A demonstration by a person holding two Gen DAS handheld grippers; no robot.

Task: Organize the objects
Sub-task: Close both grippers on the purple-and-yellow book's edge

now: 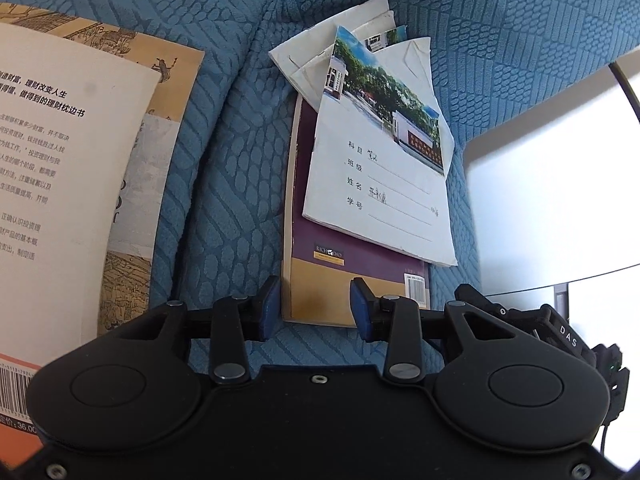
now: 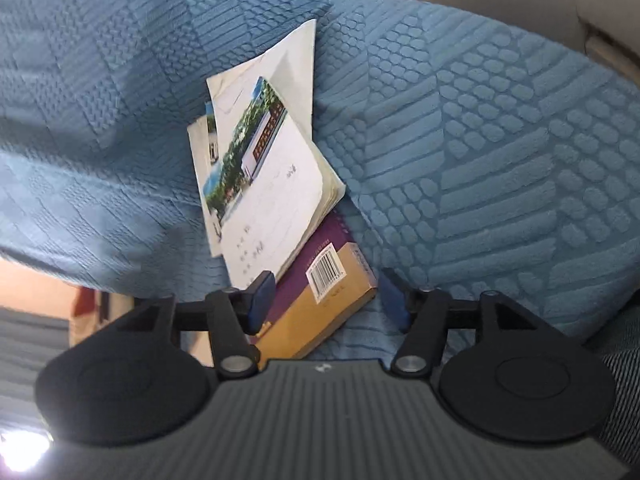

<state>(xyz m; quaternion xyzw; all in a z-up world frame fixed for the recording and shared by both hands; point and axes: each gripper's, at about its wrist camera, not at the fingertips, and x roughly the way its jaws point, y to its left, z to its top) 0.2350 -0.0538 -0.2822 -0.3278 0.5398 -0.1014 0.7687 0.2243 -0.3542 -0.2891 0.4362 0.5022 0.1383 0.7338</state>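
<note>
1. The purple-and-tan book (image 1: 352, 280) lay flat on the blue textured cover (image 1: 224, 184), its long axis running from six o'clock up toward twelve in the left wrist view, near end toward the grippers.

2. On top of it sat a white exercise notebook (image 1: 380, 184), skewed, its far corners fanned out toward one o'clock, with more thin booklets (image 1: 340, 36) poking out beyond it at twelve.

3. The left gripper (image 1: 316, 306) stood dead ahead of the book's near short edge, jaws partly spread and pinching nothing. The left blue pad sat just outside the book's left corner; the right pad overlapped the tan band. No pressure showed on either.

4. The right gripper (image 2: 328, 300) came at the same stack from an angle: in its view the book (image 2: 316, 300) ran from six o'clock up toward eleven. Its jaws were spread wider, straddling the book's near corner without clamping it.

5. Which hand was nearer? A close call; the right looked better placed, with the corner already between its pads.

6. Off at nine o'clock from the left gripper, well apart, a second pile of open books (image 1: 80, 160) lay waiting.

7. Judgement: the next move hinged on closing across the book's short width, not its length.
</note>
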